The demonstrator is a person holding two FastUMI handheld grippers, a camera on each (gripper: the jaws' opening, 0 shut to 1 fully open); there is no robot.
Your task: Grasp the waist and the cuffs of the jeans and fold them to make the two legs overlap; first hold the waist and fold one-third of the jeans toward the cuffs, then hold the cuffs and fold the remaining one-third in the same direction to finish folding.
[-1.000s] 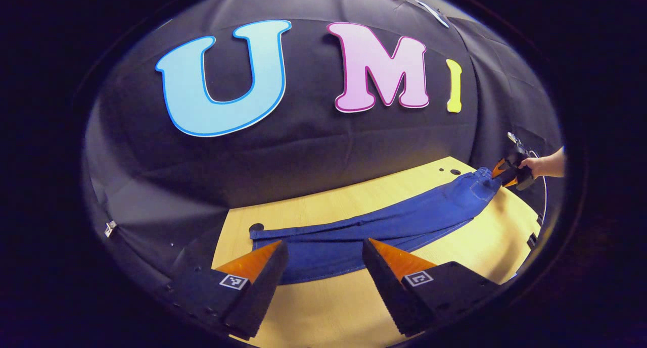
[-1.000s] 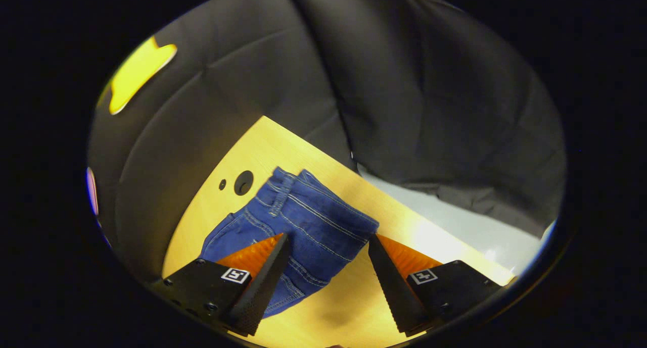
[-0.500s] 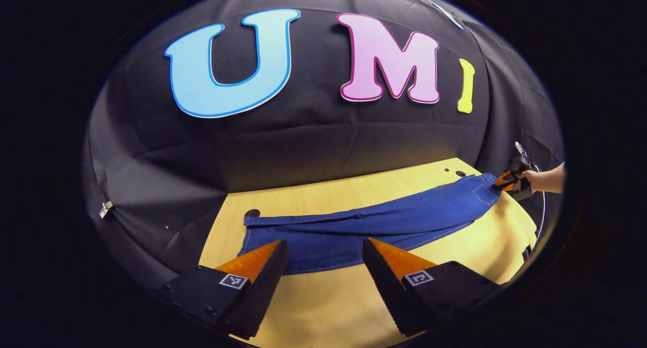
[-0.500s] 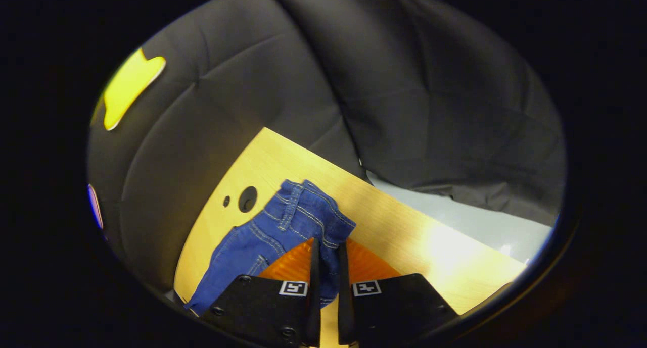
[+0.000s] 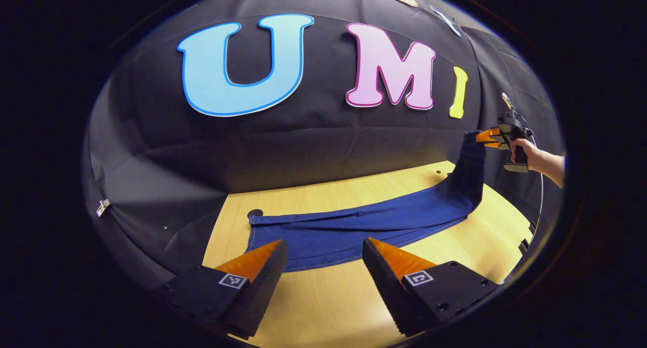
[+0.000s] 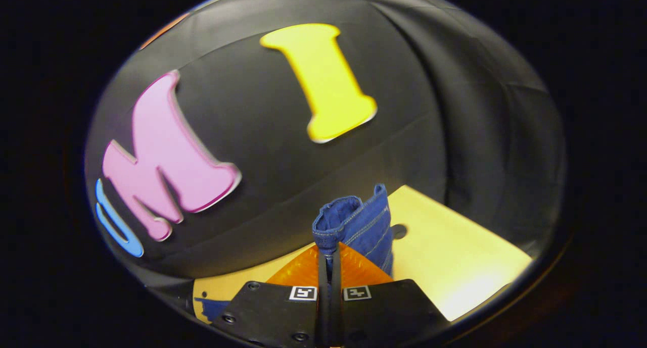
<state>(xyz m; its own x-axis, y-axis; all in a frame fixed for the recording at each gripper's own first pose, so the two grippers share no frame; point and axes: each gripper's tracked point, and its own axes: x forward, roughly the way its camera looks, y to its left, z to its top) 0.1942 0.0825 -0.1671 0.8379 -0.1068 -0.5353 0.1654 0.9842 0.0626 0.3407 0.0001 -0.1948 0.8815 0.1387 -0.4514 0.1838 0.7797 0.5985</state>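
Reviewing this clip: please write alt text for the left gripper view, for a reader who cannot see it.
Blue denim jeans lie stretched across a light wooden table, their far waist end lifted clear by the right gripper, held in a hand. In the foreground, the left gripper hovers open near the cuffs.

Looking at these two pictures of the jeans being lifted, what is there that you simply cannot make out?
- Right gripper view: the right tool is clamped on the jeans; how much waistband lies between its fingers is hidden by them.
- Left gripper view: the lifted waist is too small for detail.
- Left gripper view: the near hem of the jeans is partly hidden behind the left tool.
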